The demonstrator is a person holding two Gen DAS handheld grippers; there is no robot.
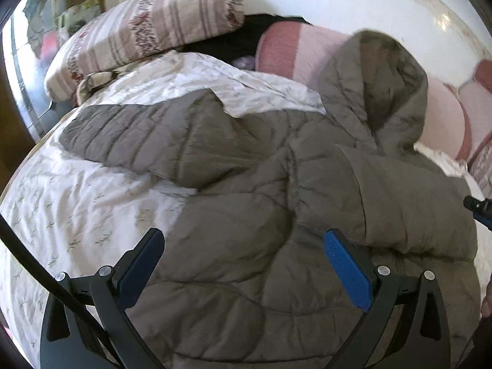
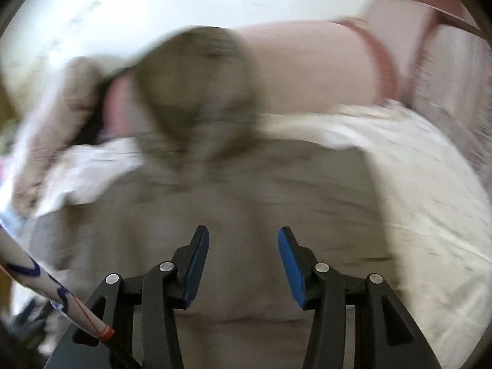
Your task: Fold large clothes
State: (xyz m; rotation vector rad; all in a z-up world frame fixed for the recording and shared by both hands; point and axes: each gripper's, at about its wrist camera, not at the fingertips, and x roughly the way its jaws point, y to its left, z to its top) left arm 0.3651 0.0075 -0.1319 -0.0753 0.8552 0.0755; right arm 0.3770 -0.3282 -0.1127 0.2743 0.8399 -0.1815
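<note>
A grey-brown quilted hooded jacket (image 1: 261, 190) lies spread on the bed, its hood (image 1: 378, 89) at the far right and one sleeve (image 1: 132, 132) stretched out to the left. My left gripper (image 1: 244, 240) is open and empty above the jacket's body. The right wrist view is blurred by motion: it shows the same jacket (image 2: 246, 190) with its hood (image 2: 196, 83) at the back. My right gripper (image 2: 244, 236) is open and empty above the jacket. Its tip (image 1: 475, 207) shows at the right edge of the left wrist view.
The bed has a white flowered cover (image 1: 77, 203). A striped pillow (image 1: 147, 33), a dark garment (image 1: 236, 40) and pink pillows (image 1: 295, 49) lie along the head of the bed by the white wall. White cover (image 2: 430, 184) lies right of the jacket.
</note>
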